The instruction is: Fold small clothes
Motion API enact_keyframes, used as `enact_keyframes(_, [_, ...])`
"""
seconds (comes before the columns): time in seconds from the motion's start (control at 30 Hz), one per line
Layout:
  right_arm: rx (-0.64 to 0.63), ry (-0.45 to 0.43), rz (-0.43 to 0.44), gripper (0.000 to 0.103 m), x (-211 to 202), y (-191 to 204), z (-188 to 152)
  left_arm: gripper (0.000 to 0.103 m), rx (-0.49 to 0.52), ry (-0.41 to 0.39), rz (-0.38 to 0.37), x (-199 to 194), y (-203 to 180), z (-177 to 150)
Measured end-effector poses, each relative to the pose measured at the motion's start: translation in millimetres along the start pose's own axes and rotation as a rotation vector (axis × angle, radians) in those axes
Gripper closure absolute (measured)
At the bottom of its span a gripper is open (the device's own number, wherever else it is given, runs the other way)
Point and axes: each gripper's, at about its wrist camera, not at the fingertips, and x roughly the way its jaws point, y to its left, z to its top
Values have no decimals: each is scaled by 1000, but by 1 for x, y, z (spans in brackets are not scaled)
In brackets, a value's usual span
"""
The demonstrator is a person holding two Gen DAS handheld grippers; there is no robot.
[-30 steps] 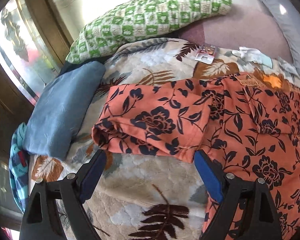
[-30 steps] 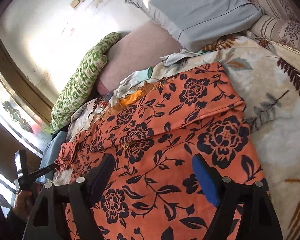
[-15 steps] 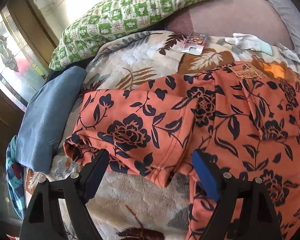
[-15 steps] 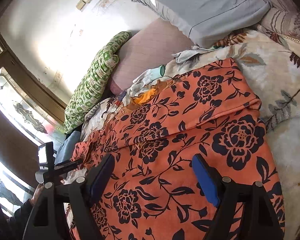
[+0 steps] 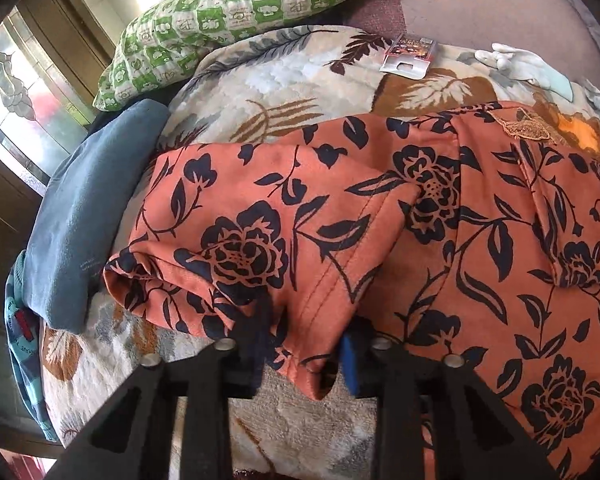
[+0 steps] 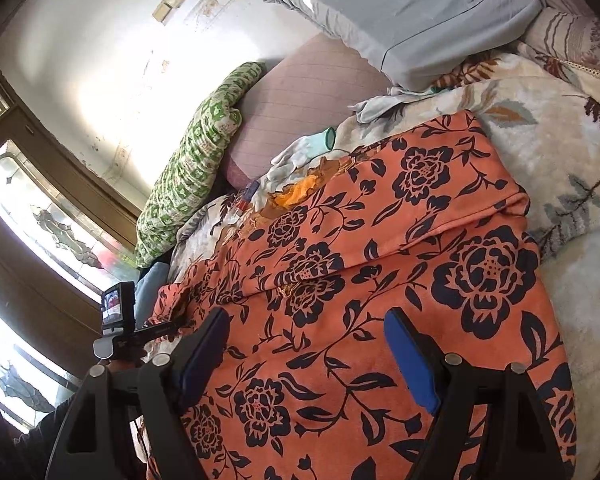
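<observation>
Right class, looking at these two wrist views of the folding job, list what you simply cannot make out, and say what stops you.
- Left wrist view: the left claw pads' contact, buried in the orange floral fabric garment.
- Left wrist view: the small printed card packet, lettering too small.
- Right wrist view: the garment's near hem, cut off by the bottom edge behind the open right claw.
- Right wrist view: the blue folded cloth, mostly hidden behind the garment.

Black skeletal frames with triangular cut-outs and round silver screw heads on both the left gripper (image 5: 306, 354) and right gripper (image 6: 306, 354). Blue pads (image 6: 410, 360) on the inner finger faces. Dark sleeve (image 6: 40, 436) at near left.
</observation>
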Motion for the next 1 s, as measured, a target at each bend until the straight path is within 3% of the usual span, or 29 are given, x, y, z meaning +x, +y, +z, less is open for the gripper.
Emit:
enact_keyframes(0.17, [7, -13, 4, 21, -4, -2, 0, 93, -52, 31, -33, -5, 11, 4])
enact_keyframes(0.27, [30, -28, 13, 21, -8, -6, 2, 94, -71, -36, -103, -42, 10, 14])
enact_keyframes(0.4, [115, -32, 24, 21, -14, -21, 6, 94, -55, -173, -254, -119, -17, 37])
enact_keyframes(0.53, [258, -32, 55, 21, -20, -48, 6, 94, -28, -264, -406, -190, -72, 63])
enact_keyframes(0.7, [362, -102, 66, 21, -44, -72, 11, 94, 4, -284, -543, -235, -165, 88])
enact_keyframes(0.83, [419, -146, 83, 21, -62, -91, 14, 94, 30, -258, -589, -238, -248, 94])
enact_keyframes(1.0, [474, -167, 101, 21, -73, -109, 17, 93, 52, -179, -570, -203, -322, 79])
